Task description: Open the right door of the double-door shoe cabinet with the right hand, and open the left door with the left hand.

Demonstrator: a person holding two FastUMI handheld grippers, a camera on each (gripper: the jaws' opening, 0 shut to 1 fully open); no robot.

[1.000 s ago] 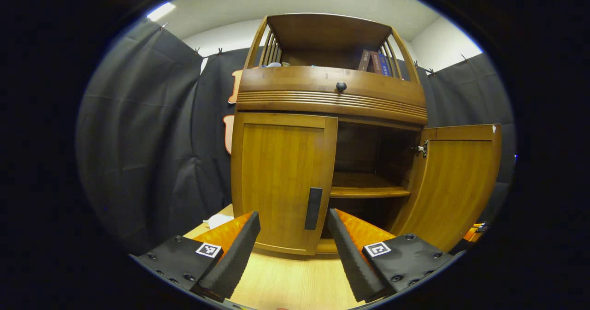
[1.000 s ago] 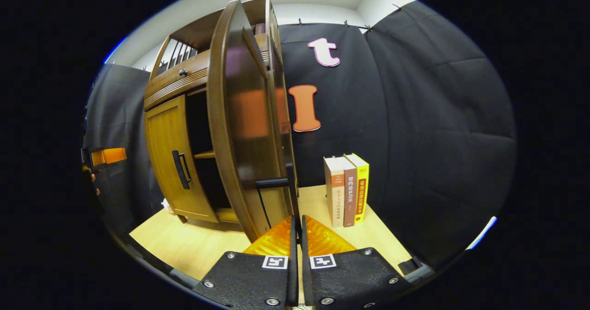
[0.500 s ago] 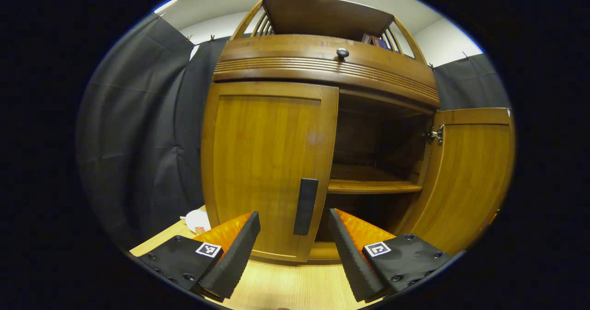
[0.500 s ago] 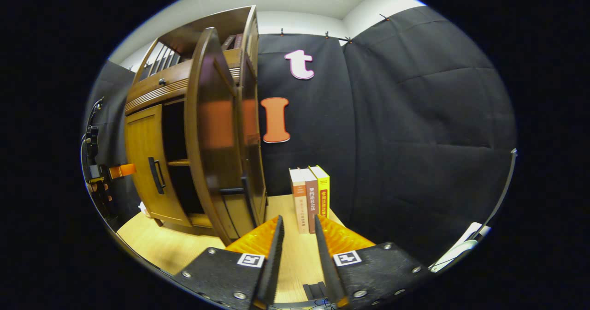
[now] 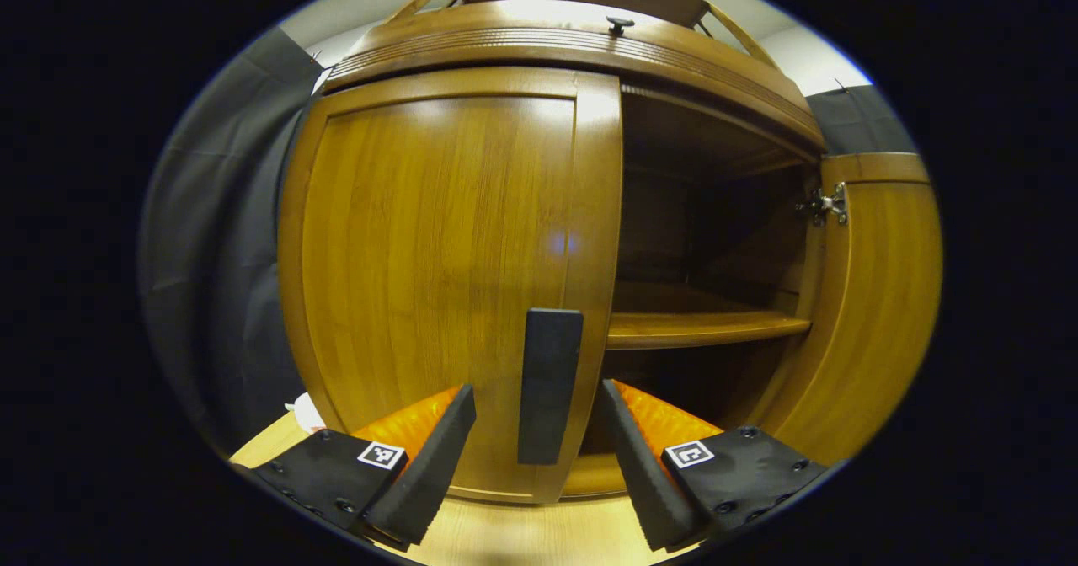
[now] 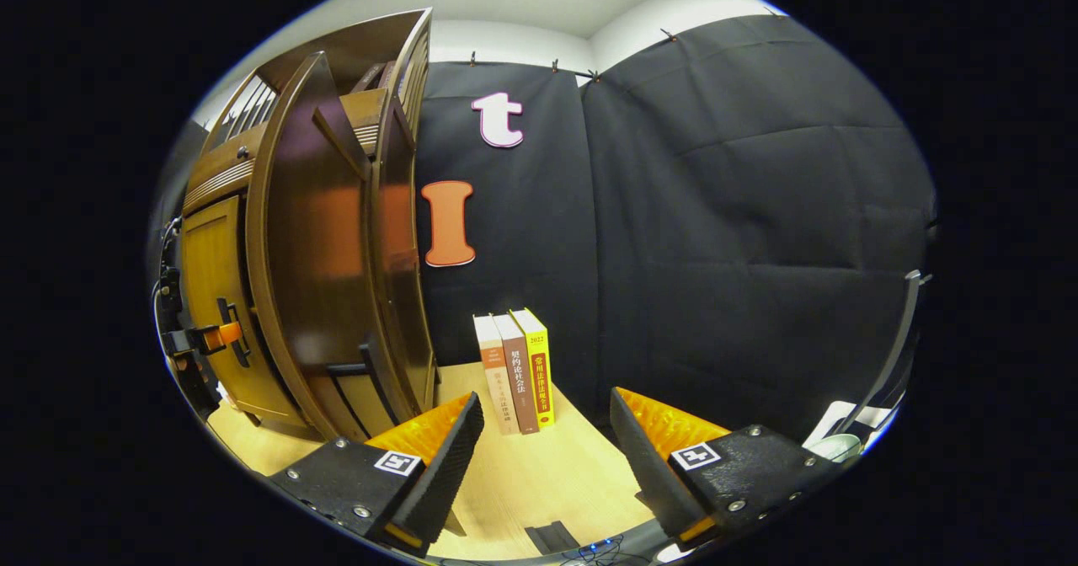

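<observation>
My left tool (image 5: 537,448) is spread wide, the left door (image 5: 446,246) shut straight ahead, its black handle (image 5: 549,385) between my fingers, not touched. My right tool (image 6: 546,456) is wide too, holding nothing; the right door (image 6: 316,246) stands swung open to its left, three books (image 6: 515,371) upright on the worktop (image 6: 539,482) ahead.

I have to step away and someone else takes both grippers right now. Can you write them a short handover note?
Left gripper: open, its fingers either side of the left door's handle, not closed on it.
Right gripper: open, holding nothing, off the right door.
Right door: swung wide open, shelf exposed. Done.
Left door: shut.
Left to do: close the left gripper on the handle and pull that door open.
</observation>
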